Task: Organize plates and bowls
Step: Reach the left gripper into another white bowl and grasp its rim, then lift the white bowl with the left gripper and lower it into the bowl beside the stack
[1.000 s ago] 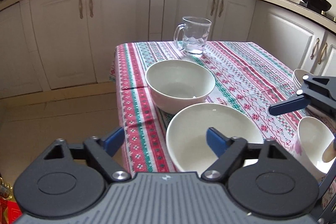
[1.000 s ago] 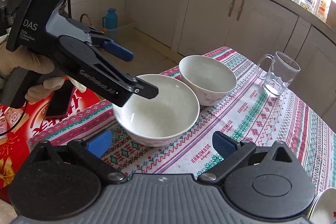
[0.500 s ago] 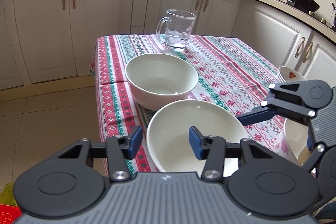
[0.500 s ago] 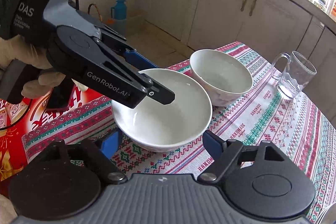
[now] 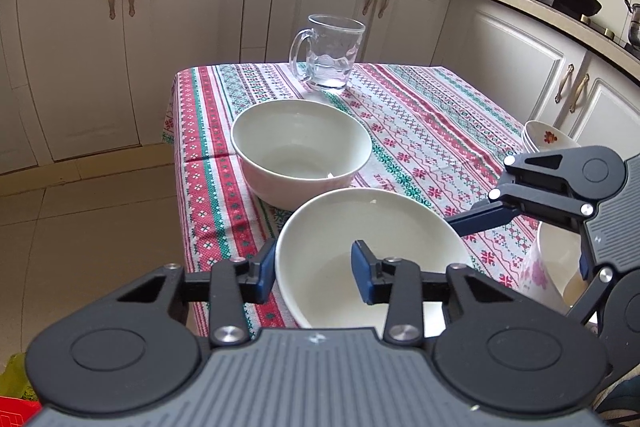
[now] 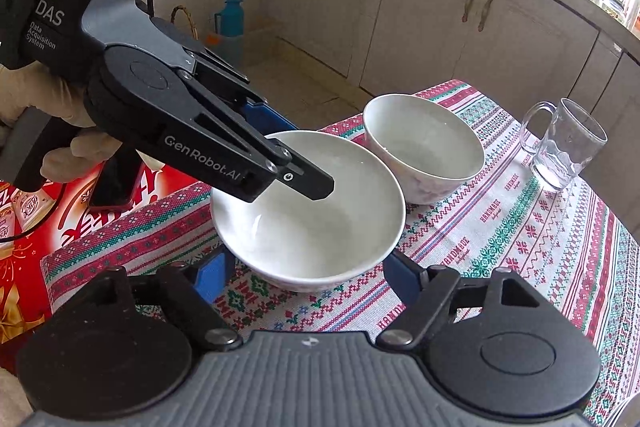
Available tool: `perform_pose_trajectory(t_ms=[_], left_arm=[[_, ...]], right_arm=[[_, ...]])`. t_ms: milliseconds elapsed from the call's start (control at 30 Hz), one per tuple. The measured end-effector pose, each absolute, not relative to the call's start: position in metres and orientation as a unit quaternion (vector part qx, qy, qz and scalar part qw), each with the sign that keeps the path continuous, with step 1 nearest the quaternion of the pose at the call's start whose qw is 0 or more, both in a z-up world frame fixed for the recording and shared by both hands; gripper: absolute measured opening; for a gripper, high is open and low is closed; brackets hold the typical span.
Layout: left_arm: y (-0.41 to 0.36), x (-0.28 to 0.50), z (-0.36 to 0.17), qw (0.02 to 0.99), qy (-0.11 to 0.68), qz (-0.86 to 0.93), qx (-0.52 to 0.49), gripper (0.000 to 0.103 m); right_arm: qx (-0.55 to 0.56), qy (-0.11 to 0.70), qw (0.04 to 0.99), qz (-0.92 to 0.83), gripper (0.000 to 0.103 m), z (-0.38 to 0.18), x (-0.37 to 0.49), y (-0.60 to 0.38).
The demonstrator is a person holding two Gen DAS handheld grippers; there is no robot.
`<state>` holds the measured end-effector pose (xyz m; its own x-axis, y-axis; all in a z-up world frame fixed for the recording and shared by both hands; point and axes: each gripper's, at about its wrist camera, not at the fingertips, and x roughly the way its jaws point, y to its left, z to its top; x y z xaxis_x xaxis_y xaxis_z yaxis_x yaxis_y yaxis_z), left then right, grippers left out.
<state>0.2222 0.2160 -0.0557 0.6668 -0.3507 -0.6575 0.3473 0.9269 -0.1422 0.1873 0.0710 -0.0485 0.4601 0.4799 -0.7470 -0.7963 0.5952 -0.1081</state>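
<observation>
Two white bowls stand on the patterned tablecloth. The near bowl (image 5: 372, 259) (image 6: 308, 215) is wide; the far bowl (image 5: 302, 151) (image 6: 424, 147) is deeper. My left gripper (image 5: 314, 277) (image 6: 292, 163) straddles the near bowl's left rim, one finger outside and one inside, jaws partly closed with a gap to the rim. My right gripper (image 6: 308, 271) is open, its blue fingers either side of the near bowl's front wall; one finger shows in the left wrist view (image 5: 480, 221) by the bowl's right rim.
A glass mug (image 5: 328, 53) (image 6: 564, 147) stands at the table's far end. A stack of small flowered bowls (image 5: 548, 137) and a pink-flowered bowl (image 5: 556, 267) sit at the right. A red box (image 6: 48, 227) lies beside the table. Cabinets surround the table.
My left gripper's jaws have narrowed around the near bowl's left rim. My right gripper has moved in close to the same bowl, its fingers now beside it.
</observation>
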Motion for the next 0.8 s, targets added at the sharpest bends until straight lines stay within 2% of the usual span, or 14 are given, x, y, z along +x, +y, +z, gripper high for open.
perform_pose_trajectory(t_ms=[800], left_arm=[[0.16,0.177,-0.011,0.917,0.335,-0.215,0.033,0.038]], right_arm=[[-0.212,0.323,0.837,0.388,0.084,-0.009,0.145,0.014]])
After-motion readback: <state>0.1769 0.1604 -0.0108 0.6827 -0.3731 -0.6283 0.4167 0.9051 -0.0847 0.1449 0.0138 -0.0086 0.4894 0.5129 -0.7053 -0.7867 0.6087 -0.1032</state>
